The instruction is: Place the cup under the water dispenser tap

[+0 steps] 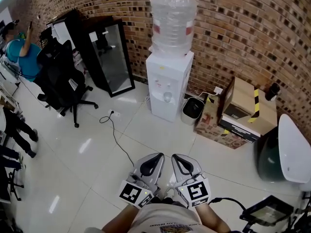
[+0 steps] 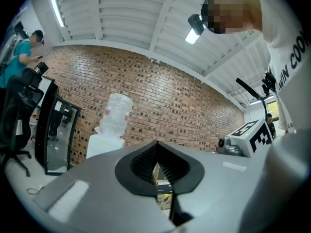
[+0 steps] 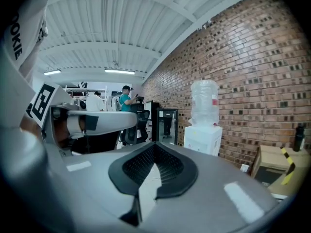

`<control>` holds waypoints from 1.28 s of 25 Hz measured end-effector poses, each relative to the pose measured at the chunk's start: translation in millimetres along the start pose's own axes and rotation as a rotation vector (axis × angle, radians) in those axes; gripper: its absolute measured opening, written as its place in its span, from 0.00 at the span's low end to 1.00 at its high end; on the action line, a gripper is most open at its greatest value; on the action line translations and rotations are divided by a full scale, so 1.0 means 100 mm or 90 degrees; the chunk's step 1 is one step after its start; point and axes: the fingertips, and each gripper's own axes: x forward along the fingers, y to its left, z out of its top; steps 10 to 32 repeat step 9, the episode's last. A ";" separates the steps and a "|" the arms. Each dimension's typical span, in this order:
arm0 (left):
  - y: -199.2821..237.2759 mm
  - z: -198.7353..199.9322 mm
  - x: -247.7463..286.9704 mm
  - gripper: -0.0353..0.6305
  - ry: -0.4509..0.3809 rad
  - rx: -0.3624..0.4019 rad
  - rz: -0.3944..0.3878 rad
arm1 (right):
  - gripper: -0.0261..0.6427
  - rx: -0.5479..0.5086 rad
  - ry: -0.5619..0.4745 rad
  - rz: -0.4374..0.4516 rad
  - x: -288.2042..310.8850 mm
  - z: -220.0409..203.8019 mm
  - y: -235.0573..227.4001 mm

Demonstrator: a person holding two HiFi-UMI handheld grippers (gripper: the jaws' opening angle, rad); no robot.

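The white water dispenser (image 1: 169, 84) stands against the brick wall with a clear bottle (image 1: 173, 23) on top. A small pale round thing (image 1: 167, 97) sits in its tap recess; I cannot tell whether it is the cup. Low in the head view, my left gripper (image 1: 154, 162) and right gripper (image 1: 179, 162) are held side by side, pointing at the dispenser from some way off across the floor. Both are shut with nothing between the jaws. The left gripper (image 2: 156, 143) sees the dispenser (image 2: 103, 145) to its left. The right gripper (image 3: 154, 145) sees the dispenser (image 3: 203, 139) ahead to its right.
A small black bin (image 1: 193, 109) and cardboard boxes (image 1: 243, 111) stand right of the dispenser. Left of it are a black glass-door cabinet (image 1: 109, 57) and a black office chair (image 1: 63, 84). A cable (image 1: 115, 132) trails over the white tiled floor. A person in teal (image 1: 22, 52) sits far left.
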 end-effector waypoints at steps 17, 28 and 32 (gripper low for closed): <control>0.10 0.03 -0.12 0.03 0.002 -0.002 -0.008 | 0.05 -0.005 -0.003 -0.004 0.10 0.04 0.14; 0.10 0.03 -0.12 0.03 0.002 -0.002 -0.008 | 0.05 -0.005 -0.003 -0.004 0.10 0.04 0.14; 0.10 0.03 -0.12 0.03 0.002 -0.002 -0.008 | 0.05 -0.005 -0.003 -0.004 0.10 0.04 0.14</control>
